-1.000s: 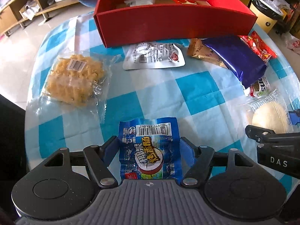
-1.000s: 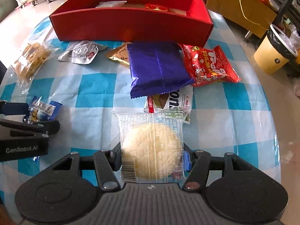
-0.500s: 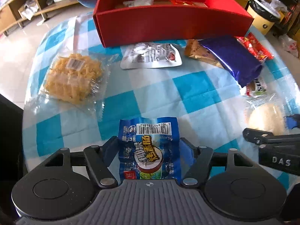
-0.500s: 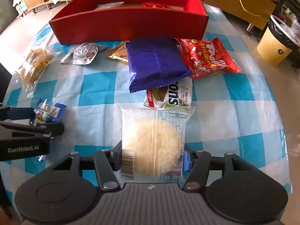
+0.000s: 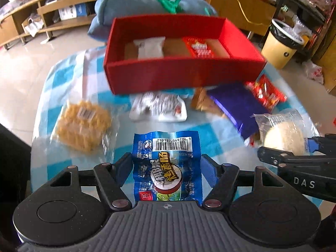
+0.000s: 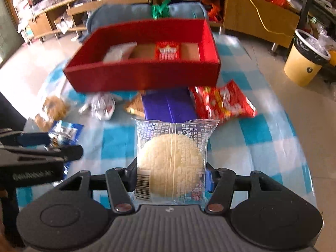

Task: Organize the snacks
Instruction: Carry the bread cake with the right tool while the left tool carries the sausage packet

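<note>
My left gripper is shut on a blue sausage packet, held above the checked tablecloth. My right gripper is shut on a clear-wrapped round rice cake, also lifted off the cloth. Each gripper shows in the other's view: the right one with the rice cake at the right edge, the left one with the blue packet at the left edge. The red box stands at the far side of the table with a white packet and a red packet inside.
On the cloth lie a yellow noodle-snack bag, a white packet, a brown packet, a purple bag and a red bag. A yellow bin stands on the floor right; wooden shelves line the back.
Both grippers have risen with their packets and tipped up, so the red box's inside and the room behind now show. The packets have left the cloth.
</note>
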The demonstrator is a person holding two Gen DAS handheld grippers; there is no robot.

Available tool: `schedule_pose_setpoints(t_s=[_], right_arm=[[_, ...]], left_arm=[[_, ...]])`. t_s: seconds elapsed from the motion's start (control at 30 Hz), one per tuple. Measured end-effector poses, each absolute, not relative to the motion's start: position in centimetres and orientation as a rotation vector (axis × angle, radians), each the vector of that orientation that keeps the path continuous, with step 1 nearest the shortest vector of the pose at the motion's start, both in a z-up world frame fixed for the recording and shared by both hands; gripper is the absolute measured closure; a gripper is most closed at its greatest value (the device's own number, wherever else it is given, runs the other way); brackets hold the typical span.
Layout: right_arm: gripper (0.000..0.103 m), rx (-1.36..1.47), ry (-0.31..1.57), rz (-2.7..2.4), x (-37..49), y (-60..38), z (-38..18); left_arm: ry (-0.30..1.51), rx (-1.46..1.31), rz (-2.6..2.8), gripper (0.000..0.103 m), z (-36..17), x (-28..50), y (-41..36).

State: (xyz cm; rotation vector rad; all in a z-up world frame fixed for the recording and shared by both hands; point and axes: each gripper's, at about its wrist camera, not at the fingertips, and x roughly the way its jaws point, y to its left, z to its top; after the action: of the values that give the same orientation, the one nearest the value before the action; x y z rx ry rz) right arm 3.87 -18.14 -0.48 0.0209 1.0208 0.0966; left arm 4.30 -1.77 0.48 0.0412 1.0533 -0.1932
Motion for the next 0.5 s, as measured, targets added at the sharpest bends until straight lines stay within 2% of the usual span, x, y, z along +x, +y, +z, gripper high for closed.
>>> schedule_pose_setpoints(t_s=[0.5], right_arm=[[0.051, 0.045, 0.973, 0.091, 11.7, -18.5, 1.5]], left_arm=[[0.971, 0.046, -0.153, 0.028, 3.4, 11.1, -2.9]])
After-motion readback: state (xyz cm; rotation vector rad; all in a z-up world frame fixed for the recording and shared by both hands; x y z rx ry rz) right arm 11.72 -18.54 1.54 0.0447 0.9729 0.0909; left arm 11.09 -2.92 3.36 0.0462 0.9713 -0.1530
